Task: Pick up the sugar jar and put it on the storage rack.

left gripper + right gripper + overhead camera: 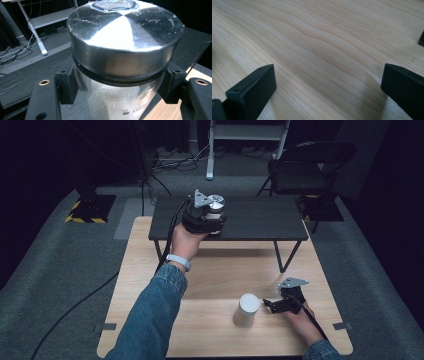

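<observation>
Brushed metal caps the jar [120, 57] that crowds the centre of the left gripper view, its lid scratched and bright, its top edge cut off by the upper frame. Below the lid a dark seal ring and a clear wall show; the pale filling inside and a small printed label near the bottom edge are too blurred to read. The left gripper [117, 87] pinches the jar just under the lid, one black jaw on each side of the glass, both jaws cropped by the lower frame. In the high view the same left gripper [204, 216] sits at upper centre, over the near edge of the black bench [260, 220], with the jar's lid a small bright disc beside the grey plate; the jar's body is hidden behind the gripper and hand. The denim sleeve [150, 320] runs off the bottom edge. At lower right of the high view the right gripper [272, 305] rests on the wooden table [215, 275], just beside a white cylinder [246, 310], apart from it. In the right gripper view its jaws stand spread wide over bare wood grain [319, 50], nothing between them; a dark corner at the right edge cannot be identified.
</observation>
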Motion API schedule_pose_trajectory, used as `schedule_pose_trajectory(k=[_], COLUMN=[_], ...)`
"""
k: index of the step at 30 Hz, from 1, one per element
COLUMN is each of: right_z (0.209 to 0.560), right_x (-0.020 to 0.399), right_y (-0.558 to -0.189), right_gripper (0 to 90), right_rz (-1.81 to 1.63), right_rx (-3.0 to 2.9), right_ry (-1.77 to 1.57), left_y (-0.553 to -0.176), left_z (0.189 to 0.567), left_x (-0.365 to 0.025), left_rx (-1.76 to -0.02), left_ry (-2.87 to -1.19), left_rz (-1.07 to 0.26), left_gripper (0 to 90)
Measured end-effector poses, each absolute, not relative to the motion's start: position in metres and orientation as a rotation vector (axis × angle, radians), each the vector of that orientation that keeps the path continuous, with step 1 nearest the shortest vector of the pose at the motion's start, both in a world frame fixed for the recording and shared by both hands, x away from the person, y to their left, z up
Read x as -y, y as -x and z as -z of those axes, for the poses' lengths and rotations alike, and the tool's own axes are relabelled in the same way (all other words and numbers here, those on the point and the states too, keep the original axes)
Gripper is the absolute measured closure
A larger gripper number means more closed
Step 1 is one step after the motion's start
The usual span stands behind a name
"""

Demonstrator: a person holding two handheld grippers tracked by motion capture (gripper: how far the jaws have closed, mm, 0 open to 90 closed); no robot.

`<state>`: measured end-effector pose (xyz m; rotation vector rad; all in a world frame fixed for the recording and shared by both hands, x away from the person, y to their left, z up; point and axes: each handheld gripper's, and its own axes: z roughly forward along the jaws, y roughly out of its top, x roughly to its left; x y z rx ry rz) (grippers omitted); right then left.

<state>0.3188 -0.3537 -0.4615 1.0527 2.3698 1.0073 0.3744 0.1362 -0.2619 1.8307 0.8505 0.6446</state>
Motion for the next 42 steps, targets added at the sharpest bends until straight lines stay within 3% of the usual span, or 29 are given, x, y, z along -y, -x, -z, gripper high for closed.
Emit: schedule_pose_trajectory(k=[11, 12, 14, 17, 30, 42], right_z=[0.462, 0.462, 0.462, 0.462, 0.462, 0.462], right_x=[0.353, 0.353, 0.353, 0.353, 0.353, 0.353], right_y=[-0.318, -0.318, -0.318, -0.318, -0.318, -0.318], right_gripper=[0.0, 0.0, 0.0, 0.0, 0.0, 0.0], right_rz=[-1.006, -1.006, -1.006, -1.006, -1.006, -1.006], right_rx=[-2.369, -2.369, -2.369, -2.369, -2.369, -2.369], right_ry=[-1.053, -1.053, -1.053, -1.053, -1.052, -1.051], left_y=[-0.393, -0.393, -0.391, -0.385, -0.345, -0.306], left_z=[0.278, 0.278, 0.28, 0.277, 0.286, 0.332], left_x=[-0.141, -0.141, -0.141, -0.144, -0.178, -0.201], left_rx=[-0.855, -0.855, -0.86, -0.873, -0.804, -0.809], left_ry=[-1.812, -1.812, -1.796, -1.787, -1.789, -1.825], left_rz=[-0.596, -0.596, -0.604, -0.608, -0.601, -0.563], left_gripper=[30.5, 28.3, 15.5, 12.4, 10.6, 10.1])
